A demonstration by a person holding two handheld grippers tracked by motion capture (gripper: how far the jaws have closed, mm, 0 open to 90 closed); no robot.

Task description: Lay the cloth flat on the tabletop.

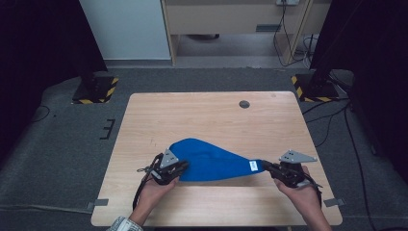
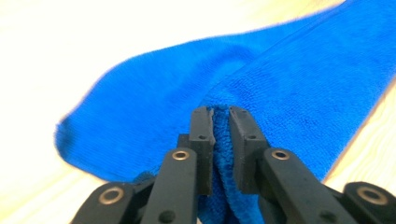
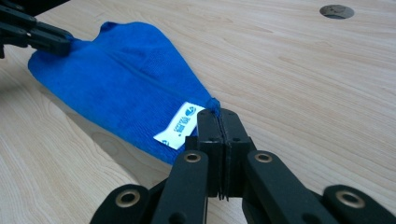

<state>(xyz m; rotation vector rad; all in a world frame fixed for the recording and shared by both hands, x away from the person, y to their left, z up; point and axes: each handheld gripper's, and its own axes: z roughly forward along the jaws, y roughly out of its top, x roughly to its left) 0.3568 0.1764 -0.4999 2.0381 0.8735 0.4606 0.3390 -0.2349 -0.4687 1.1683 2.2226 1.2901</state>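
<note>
On the wooden table [image 1: 211, 115], seen from the high view, a blue cloth [image 1: 211, 161] is lying stretched between two hand-held grippers near the person's edge. The left gripper [image 1: 182, 167] is meeting the cloth's wide rounded end, and the right gripper [image 1: 266, 166] is meeting its narrow end, just beside a small white label [image 1: 253, 165]. Each gripper is being carried by a hand coming in from the bottom edge. A round dark hole [image 1: 244, 104] is sitting in the tabletop farther back, well apart from the cloth.

In the left gripper view, the left gripper [image 2: 220, 112] is pinching a thick fold of the blue cloth [image 2: 289, 88] between its two black jaws, which are standing narrow with the fabric bunched between them. The rest of the cloth is spreading away over the pale table [image 2: 56, 51].

In the right gripper view, the right gripper [image 3: 218, 114] is clamping a thin corner of the cloth [image 3: 116, 84], its jaws pressed almost together. The white label [image 3: 180, 125] is lying just beside the jaws. At the far end, the left gripper [image 3: 65, 44] is holding the cloth's other end, and the cloth is sagging slightly above the table [image 3: 303, 84], throwing a shadow under it.
</note>
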